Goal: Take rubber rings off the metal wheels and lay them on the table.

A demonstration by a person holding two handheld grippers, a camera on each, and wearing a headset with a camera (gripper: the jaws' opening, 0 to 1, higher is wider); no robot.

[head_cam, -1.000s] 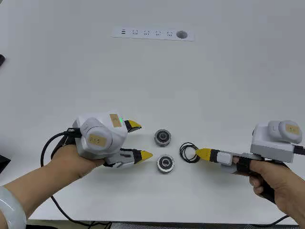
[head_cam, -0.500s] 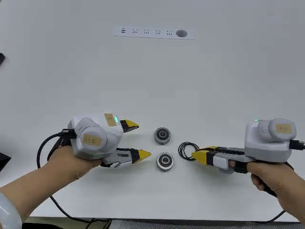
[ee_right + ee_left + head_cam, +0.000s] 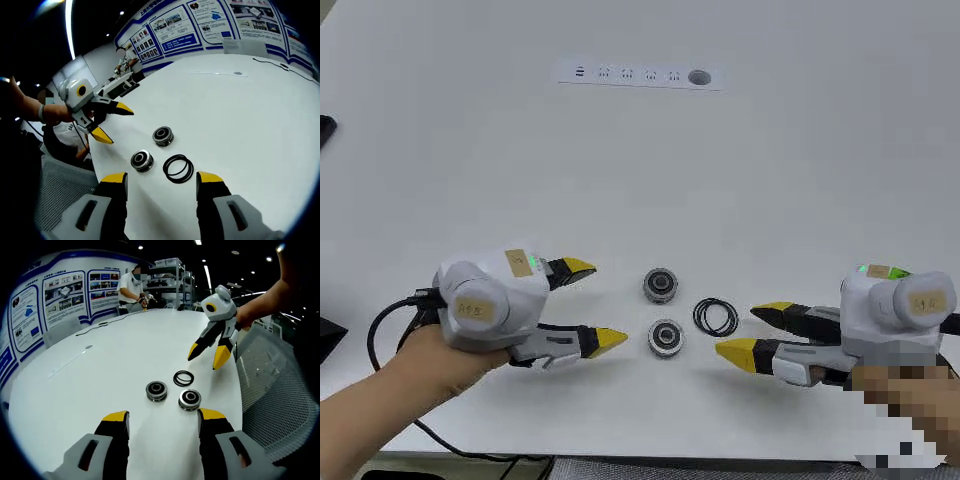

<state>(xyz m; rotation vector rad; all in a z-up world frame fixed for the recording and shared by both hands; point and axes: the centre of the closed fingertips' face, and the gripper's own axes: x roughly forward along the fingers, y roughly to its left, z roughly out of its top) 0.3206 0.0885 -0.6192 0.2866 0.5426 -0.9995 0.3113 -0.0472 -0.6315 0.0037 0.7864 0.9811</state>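
My left gripper and right gripper hang empty, jaws apart, flanking two metal wheels on the table. Black rubber rings lie flat just beside the wheels; I judge them light, limp and grippy, best pinched across one edge.

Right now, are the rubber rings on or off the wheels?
Off: the rubber rings lie flat on the table beside the two metal wheels, touching neither.

A lab showroom: info posters, storage racks, long white workbench.
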